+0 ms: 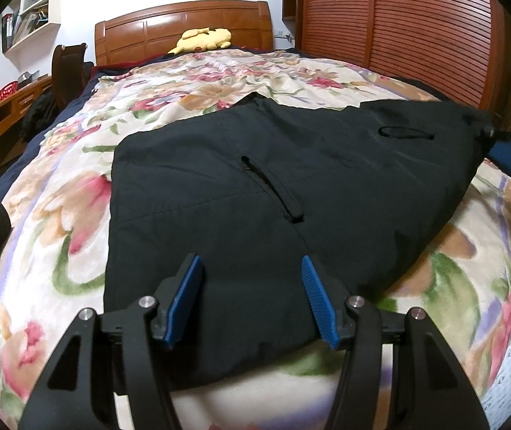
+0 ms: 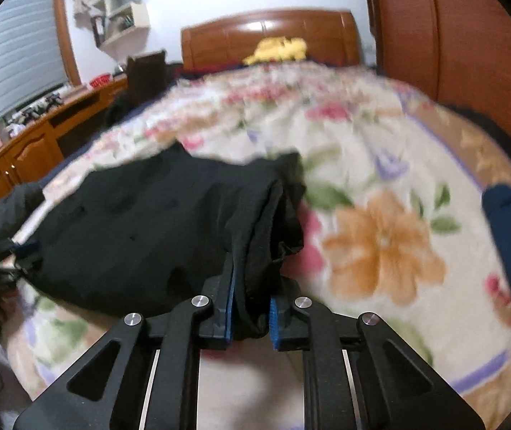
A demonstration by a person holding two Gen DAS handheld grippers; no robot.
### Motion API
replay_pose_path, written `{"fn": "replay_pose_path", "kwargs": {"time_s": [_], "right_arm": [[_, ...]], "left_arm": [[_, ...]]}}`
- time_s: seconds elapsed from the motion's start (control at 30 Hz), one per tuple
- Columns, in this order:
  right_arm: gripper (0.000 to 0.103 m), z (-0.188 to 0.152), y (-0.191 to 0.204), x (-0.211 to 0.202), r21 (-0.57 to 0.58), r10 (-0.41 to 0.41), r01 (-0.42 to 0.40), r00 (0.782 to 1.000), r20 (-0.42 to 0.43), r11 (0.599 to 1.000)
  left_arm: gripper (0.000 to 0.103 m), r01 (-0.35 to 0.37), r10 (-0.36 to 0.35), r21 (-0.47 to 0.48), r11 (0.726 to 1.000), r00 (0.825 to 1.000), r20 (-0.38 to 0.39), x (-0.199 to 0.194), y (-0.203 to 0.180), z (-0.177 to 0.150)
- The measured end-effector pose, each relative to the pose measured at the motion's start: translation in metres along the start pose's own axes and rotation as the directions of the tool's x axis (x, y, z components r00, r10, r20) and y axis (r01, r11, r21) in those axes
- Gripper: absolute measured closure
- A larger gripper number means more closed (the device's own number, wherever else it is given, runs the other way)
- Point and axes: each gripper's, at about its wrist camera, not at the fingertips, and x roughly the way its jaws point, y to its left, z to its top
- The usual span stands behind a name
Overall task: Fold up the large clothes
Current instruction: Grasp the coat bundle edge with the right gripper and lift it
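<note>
A large black padded garment (image 1: 273,186) lies spread on the floral blanket (image 1: 58,215) of a bed. My left gripper (image 1: 251,268) is open just above the garment's near edge, its blue pads (image 1: 183,301) apart with black cloth showing between them. My right gripper (image 2: 251,286) is shut on a bunched edge of the same black garment (image 2: 147,222) and holds it up off the blanket (image 2: 381,243). In the left wrist view that held corner rises at the far right, by the right gripper (image 1: 495,132). The right wrist view is motion-blurred.
A wooden headboard (image 1: 183,25) with a yellow plush toy (image 1: 201,37) stands at the bed's far end. A slatted wooden wardrobe (image 1: 398,28) runs along the right. A wooden desk (image 2: 22,157) and a chair (image 1: 69,68) stand to the left.
</note>
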Motion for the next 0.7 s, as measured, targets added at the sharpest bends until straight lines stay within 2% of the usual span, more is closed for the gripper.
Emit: {"fn": "replay_pose_path", "kwargs": {"time_s": [0.23,0.37,0.7], "right_arm": [[0.093,0.027,0.035,-0.005,-0.061,0.009,-0.006,0.999,0.037,0.998],[0.094,0.042,0.056,-0.006,-0.099,0.04,-0.033,0.997,0.068,0.995],[0.096,0.071,0.179,0.011,-0.312,0.192,-0.157,0.978,0.084,0.937]], "left_arm": [[0.046,0.021,-0.021,-0.014,1.0,1.0,0.012,-0.01,0.007,-0.002],[0.046,0.016,-0.015,-0.028,0.999,0.999,0.032,-0.021,0.015,-0.001],[0.045,-0.036,0.046,-0.103,0.994,0.994,0.095,-0.058,0.066,0.002]]}}
